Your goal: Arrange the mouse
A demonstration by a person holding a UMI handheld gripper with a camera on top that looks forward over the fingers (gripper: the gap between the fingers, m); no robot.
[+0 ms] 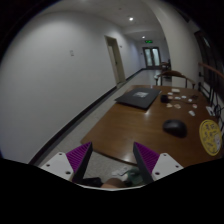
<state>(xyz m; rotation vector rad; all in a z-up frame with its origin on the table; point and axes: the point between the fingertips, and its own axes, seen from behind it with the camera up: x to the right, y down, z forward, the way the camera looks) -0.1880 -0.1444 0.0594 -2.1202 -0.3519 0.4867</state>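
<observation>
While a corridor point(135, 45) runs off beyond it, the wooden table point(130, 128) fills the foreground. Toward its far end lies a dark mat point(138, 98), with small white items point(180, 97) scattered beside it. A yellow disc point(211, 135) sits at the table's right edge. Left of that disc, mid-table, rests the black mouse point(175, 127), well ahead of the gripper point(113, 158), whose purple-padded fingers point(76, 158) stand spread, holding nothing.
</observation>
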